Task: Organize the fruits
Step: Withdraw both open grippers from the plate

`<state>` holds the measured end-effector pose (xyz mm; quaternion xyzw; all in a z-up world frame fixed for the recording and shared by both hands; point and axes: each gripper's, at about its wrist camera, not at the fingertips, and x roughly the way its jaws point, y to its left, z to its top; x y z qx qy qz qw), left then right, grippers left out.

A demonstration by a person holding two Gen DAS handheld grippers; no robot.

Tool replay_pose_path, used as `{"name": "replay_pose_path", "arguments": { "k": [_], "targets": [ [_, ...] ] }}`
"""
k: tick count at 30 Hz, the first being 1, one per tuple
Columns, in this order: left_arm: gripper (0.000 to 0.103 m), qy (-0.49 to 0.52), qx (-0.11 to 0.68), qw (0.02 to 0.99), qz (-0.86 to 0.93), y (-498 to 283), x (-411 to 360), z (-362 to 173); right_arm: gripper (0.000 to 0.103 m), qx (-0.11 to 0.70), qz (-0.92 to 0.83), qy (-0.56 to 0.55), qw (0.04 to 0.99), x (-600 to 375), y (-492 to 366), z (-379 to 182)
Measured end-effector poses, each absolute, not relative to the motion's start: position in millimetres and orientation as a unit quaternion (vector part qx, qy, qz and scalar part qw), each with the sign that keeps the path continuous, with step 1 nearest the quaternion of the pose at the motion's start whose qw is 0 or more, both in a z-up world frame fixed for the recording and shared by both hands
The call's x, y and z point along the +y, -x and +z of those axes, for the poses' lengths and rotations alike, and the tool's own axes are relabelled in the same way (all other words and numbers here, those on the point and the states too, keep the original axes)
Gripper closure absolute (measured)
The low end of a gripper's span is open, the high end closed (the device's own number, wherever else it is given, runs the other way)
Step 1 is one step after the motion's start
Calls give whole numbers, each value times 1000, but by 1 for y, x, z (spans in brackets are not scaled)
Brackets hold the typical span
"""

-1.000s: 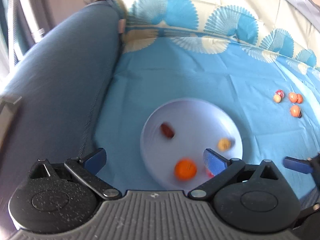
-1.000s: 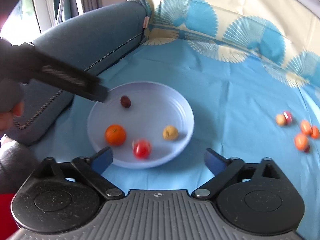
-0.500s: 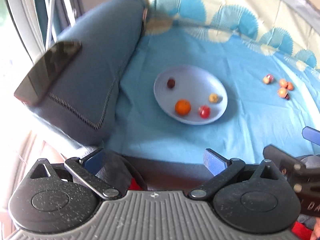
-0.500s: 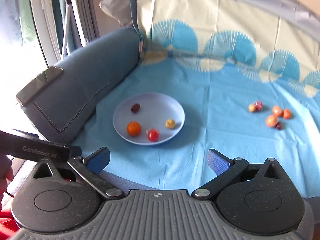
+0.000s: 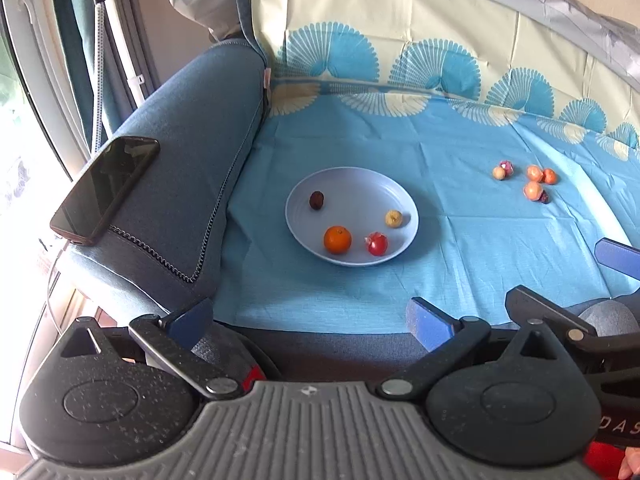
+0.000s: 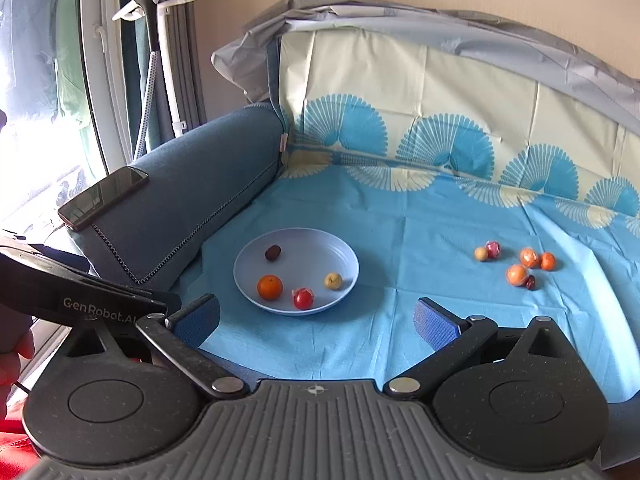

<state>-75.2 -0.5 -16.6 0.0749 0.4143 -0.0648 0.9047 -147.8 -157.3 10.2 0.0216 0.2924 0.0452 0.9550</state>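
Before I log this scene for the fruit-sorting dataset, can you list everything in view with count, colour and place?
plate: one, pale blue, on the cloth left of centre
fruits on the plate: four; orange, red, yellow, dark brown
loose fruits: six, on the cloth to the right; three orange, one yellow, one pink-red, one dark red
cloth: one, light blue with fan print, over the sofa seat and back
sofa armrest: one, dark blue, left of the plate
phone: one, black, lying on the armrest
garment steamer: one, white and black, by the window
left gripper: blue pads, open, empty
right gripper: blue pads, open, empty
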Motion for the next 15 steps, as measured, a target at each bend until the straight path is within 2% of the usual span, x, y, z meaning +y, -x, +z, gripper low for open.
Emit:
{"name": "replay_pose_path", "arguments": {
  "k": [15],
  "targets": [
    [0,-75,413,905,-64,75,2,-14,1,292,43,-20,955,-155,149,10]
  ]
}}
